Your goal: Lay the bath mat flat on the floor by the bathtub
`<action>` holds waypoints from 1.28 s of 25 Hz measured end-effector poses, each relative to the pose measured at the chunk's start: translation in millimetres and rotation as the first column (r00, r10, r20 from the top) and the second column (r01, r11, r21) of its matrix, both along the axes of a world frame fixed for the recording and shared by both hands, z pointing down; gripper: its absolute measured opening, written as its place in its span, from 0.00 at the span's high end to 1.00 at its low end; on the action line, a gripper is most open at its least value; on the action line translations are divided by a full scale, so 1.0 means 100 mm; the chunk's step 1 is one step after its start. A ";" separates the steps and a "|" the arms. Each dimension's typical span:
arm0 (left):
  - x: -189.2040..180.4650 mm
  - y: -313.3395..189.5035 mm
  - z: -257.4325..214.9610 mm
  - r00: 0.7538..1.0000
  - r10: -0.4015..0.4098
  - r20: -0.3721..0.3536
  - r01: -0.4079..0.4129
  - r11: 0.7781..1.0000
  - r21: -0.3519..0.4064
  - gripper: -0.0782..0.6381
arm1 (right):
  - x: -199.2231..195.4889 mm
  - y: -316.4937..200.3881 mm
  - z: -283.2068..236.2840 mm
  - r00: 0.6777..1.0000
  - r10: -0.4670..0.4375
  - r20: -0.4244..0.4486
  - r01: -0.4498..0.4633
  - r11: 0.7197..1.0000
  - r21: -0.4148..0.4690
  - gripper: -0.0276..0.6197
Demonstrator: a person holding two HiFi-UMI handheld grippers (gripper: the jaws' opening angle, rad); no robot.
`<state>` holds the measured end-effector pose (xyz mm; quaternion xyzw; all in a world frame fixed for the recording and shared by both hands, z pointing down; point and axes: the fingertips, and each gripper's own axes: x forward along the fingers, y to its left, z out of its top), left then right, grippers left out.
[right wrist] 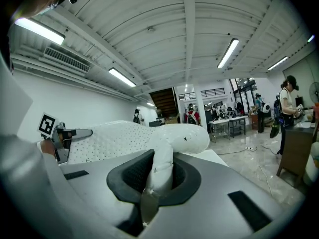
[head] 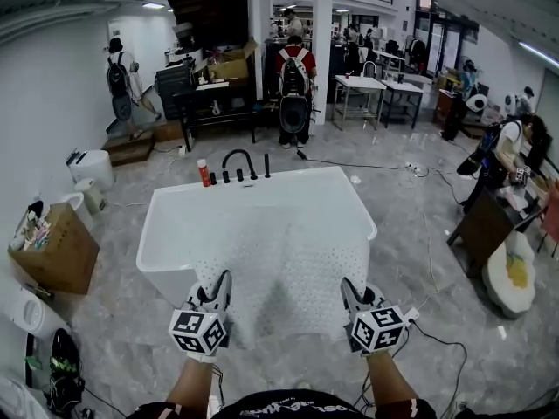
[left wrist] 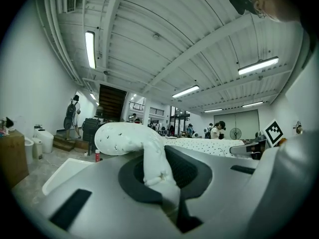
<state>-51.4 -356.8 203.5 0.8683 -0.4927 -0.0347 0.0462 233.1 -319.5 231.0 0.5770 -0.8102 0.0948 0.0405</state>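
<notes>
- The left gripper (head: 219,288) was clamped on the near left corner of the white bath mat (head: 279,269). In the left gripper view, a fold of the mat (left wrist: 124,138) was pinched between the jaws of that gripper (left wrist: 160,182), which stood almost together.
- The right gripper (head: 351,291) gripped the near right corner in the same way. In the right gripper view, its jaws (right wrist: 158,176) were narrow and pressed on a bunched roll of the mat (right wrist: 179,136).
- The mat, dotted with small holes, was stretched between the two grippers. From the head view it spread across the near end of the white bathtub (head: 170,221), and its near edge sagged between the grippers; whether it rested on the tub could not be told.
- The bathtub stood on a grey marbled floor (head: 419,243). A black faucet (head: 240,160) and a red bottle (head: 203,173) were at its far rim.
- A cardboard box (head: 54,253) sat to the left of the tub, and a person with a backpack (head: 295,85) stood well beyond it.
</notes>
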 end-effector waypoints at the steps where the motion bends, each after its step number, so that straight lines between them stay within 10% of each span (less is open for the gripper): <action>1: 0.05 -0.03 0.01 1.000 0.002 0.001 -0.002 1.000 -0.003 0.84 | 0.04 -0.03 0.02 1.000 0.004 0.002 -0.004 1.000 -0.006 0.89; 32: 0.13 -0.44 1.30 0.996 -0.048 0.072 0.056 0.992 -0.112 0.84 | 0.39 -0.55 1.43 0.995 0.099 -0.015 -0.100 0.985 -0.139 0.89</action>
